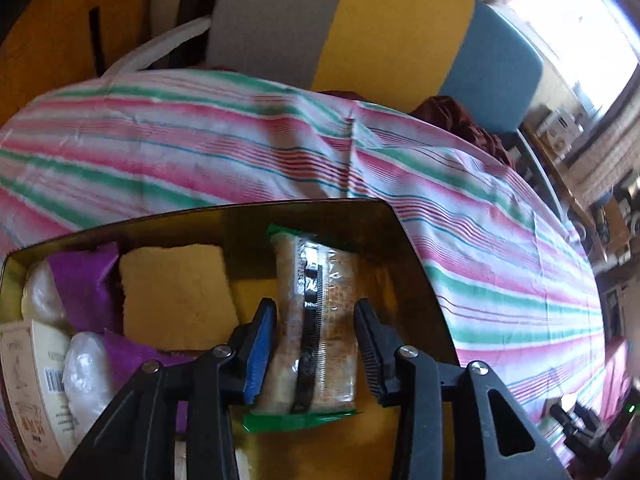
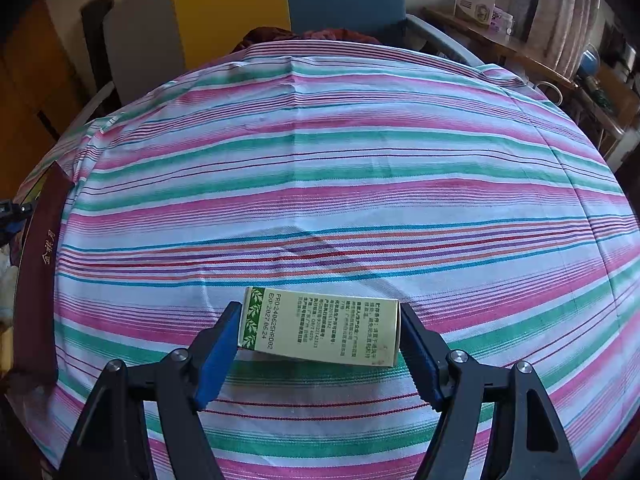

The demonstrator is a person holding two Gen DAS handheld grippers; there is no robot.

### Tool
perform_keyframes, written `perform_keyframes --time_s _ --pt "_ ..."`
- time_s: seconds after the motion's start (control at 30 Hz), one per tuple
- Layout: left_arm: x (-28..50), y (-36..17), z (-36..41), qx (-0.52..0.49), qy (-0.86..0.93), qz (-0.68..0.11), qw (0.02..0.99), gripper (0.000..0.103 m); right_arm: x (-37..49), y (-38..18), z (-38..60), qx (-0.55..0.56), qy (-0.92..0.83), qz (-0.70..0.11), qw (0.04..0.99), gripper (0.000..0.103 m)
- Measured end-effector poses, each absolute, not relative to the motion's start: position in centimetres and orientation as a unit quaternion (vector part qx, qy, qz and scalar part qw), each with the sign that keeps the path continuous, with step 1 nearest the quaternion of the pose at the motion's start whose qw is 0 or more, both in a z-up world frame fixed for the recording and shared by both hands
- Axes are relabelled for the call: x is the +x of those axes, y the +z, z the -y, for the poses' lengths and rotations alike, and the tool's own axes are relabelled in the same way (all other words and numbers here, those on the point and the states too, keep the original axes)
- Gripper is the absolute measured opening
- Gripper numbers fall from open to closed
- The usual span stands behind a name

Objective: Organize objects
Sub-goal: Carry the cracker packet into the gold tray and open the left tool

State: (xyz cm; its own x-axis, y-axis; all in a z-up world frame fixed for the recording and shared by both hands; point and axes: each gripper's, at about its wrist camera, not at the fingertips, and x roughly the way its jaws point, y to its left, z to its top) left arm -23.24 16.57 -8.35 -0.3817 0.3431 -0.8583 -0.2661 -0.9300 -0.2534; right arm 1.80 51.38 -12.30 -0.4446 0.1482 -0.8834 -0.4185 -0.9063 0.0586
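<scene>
Left tongs (image 1: pixel 314 344) slack around snack packet (image 1: pixel 316 320), pads apart from it, dropping it into gold tin (image 1: pixel 312 210) on the surface; my right tongs (image 2: pixel 318 340) clamp green box (image 2: pixel 320 326), next to stow.

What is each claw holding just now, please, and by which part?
The right claw clamps the green-and-cream box by its two short ends. The left claw straddles the snack packet without visibly pressing it.
</scene>
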Motion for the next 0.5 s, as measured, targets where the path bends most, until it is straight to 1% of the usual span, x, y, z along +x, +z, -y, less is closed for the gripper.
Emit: perform_keyframes --time_s 0.13,0.33,0.5 --pt "-21.2 -6.7 -14.8 -0.495 0.850 0.031 0.174 0.040 1.8 -12.3 -51.4 -0.499 0.839 -0.135 0.170 0.075" --pt "-15.6 -4.3 -11.2 -0.452 0.875 0.015 0.172 0.040 1.8 -12.1 -51.0 -0.497 0.841 -0.124 0.173 0.075" --pt "-11.3 -3.3 -8.2 -0.436 0.884 0.006 0.167 0.040 1.6 -10.6 -49.4 -0.479 0.856 -0.109 0.163 0.075"
